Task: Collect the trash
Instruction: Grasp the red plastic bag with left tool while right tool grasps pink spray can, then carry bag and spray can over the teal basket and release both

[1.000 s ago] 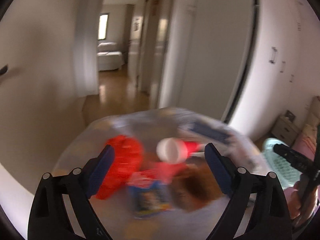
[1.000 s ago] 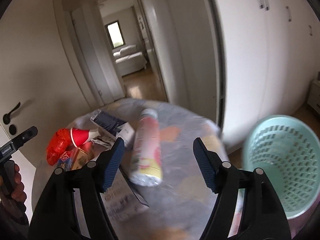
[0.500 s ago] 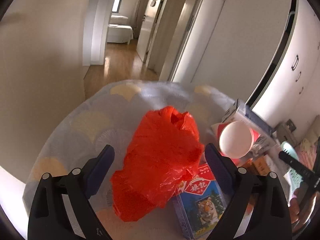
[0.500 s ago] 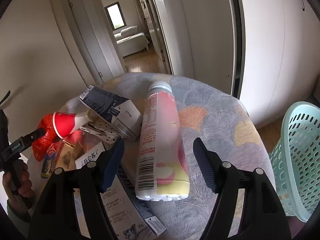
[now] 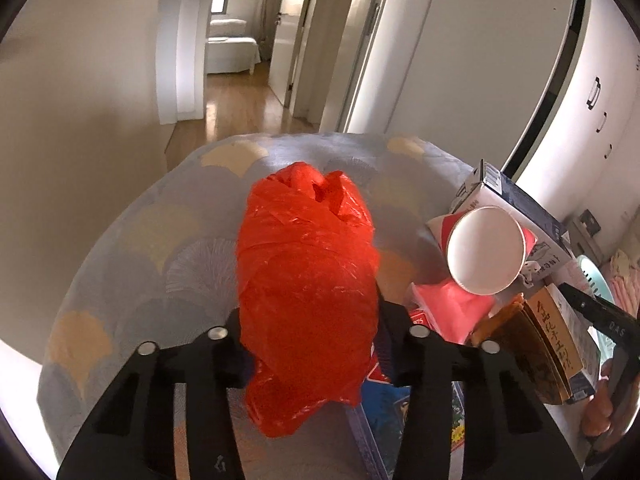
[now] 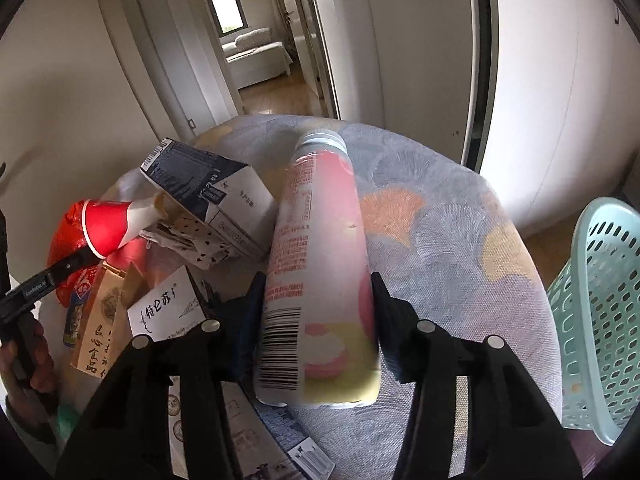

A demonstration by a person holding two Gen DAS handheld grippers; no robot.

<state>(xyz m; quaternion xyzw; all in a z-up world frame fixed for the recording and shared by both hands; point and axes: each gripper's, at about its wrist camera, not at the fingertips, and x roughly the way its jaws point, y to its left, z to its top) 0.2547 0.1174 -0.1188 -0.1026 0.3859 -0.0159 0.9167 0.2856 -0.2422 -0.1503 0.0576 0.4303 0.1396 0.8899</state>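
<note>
Red, crinkled plastic fills the left wrist view: a crumpled bag (image 5: 308,280) lying on the patterned table (image 5: 132,248), pinched between the left gripper (image 5: 310,344), whose jaws have just been closing on it. Beside it a paper cup (image 5: 486,250) lies tipped against a carton (image 5: 516,204).

In the right wrist view a pink and white bottle (image 6: 320,264) lies on the table, squeezed by the right gripper (image 6: 318,320), its jaws having just been closing. The green basket (image 6: 600,312) stands beyond the table's edge; its inside is mostly hidden.

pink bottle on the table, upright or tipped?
Tipped. The pink bottle lies on its side on the table, cap pointing away, base toward the camera.
</note>
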